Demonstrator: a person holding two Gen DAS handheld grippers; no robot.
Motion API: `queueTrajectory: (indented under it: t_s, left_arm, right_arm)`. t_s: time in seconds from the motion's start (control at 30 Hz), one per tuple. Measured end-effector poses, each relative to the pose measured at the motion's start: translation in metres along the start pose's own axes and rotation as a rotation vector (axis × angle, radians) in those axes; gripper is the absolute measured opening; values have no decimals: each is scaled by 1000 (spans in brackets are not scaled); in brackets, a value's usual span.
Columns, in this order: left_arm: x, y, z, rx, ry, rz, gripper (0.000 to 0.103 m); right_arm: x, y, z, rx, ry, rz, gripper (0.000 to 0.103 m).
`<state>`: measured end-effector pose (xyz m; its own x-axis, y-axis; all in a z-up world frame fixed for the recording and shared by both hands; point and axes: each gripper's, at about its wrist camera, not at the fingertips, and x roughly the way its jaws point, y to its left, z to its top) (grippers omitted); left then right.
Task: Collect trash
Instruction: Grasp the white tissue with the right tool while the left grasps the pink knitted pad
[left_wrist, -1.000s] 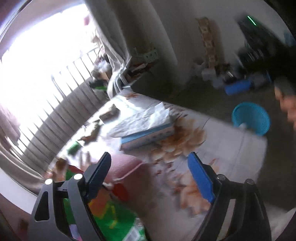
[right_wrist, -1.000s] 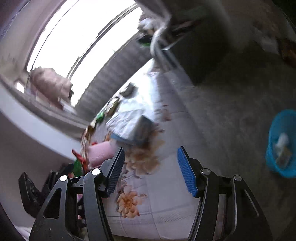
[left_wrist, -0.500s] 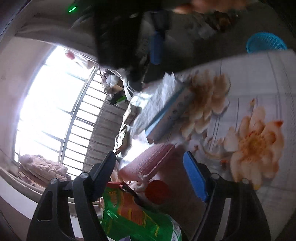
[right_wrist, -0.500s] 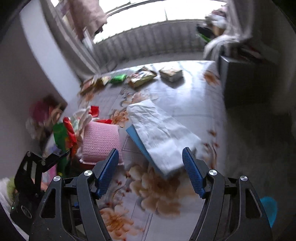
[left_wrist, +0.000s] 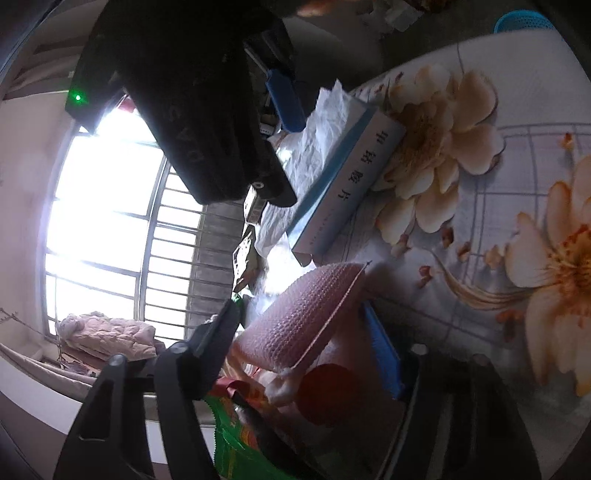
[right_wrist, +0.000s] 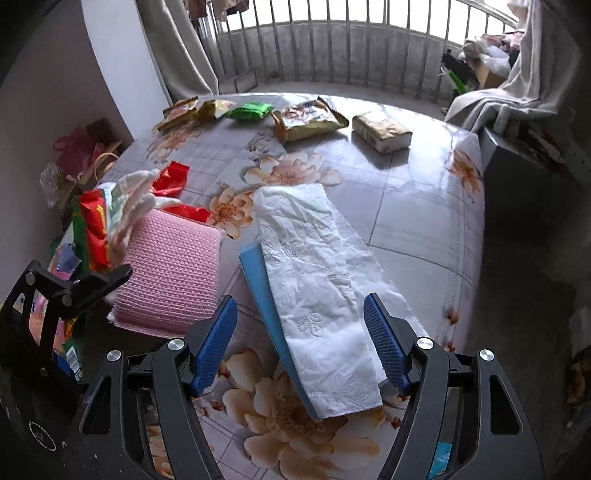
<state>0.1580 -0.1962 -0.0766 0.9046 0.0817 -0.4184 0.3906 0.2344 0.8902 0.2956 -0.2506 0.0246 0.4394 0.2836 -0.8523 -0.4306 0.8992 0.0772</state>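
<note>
Left wrist view: the left gripper (left_wrist: 303, 332) fills the bottom of the frame, its jaws apart and just closing around the pink knitted cloth (left_wrist: 295, 325), which lies between them, contact unclear. Below it lie a green snack wrapper (left_wrist: 236, 443) and a red disc (left_wrist: 328, 391). At centre lies a white-and-blue box (left_wrist: 351, 184) printed with Chinese characters, a white tissue (left_wrist: 314, 147) draped on it. The right gripper (left_wrist: 207, 110) looms dark in the upper left. A blue basket (left_wrist: 524, 20) sits in the top right corner.

Right wrist view: the right gripper (right_wrist: 301, 343) has its jaws apart, straddling the tissue-covered box (right_wrist: 266, 295) without pressing it. The floral bench (right_wrist: 406, 192) carries snack wrappers (right_wrist: 310, 118) and a tissue pack (right_wrist: 380, 131) along the top; their print is unreadable.
</note>
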Motion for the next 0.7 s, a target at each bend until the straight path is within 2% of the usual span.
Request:
queueTrajectory:
  t_s: [0.1, 0.23, 0.3, 0.43, 0.53, 0.63, 0.7]
  left_arm:
    - [10, 2, -1, -12, 26, -21, 50]
    - [22, 5, -2, 1, 36, -11, 49]
    - [25, 5, -3, 11, 38, 1, 49]
    - [33, 7, -2, 14, 42, 4, 49]
    - [40, 12, -3, 10, 45, -1, 43]
    - [48, 16, -5, 10, 40, -5, 40]
    - [49, 17, -5, 9, 38, -6, 38]
  right_arm:
    - [7, -2, -1, 4, 24, 4, 60]
    - [8, -3, -2, 1, 23, -2, 57]
    - [7, -4, -2, 7, 24, 4, 50]
    - [9, -4, -4, 3, 32, -12, 43]
    - [9, -2, -5, -7, 32, -24, 40]
    - [9, -1, -6, -15, 30, -47, 34]
    - [9, -2, -7, -11, 29, -56, 25]
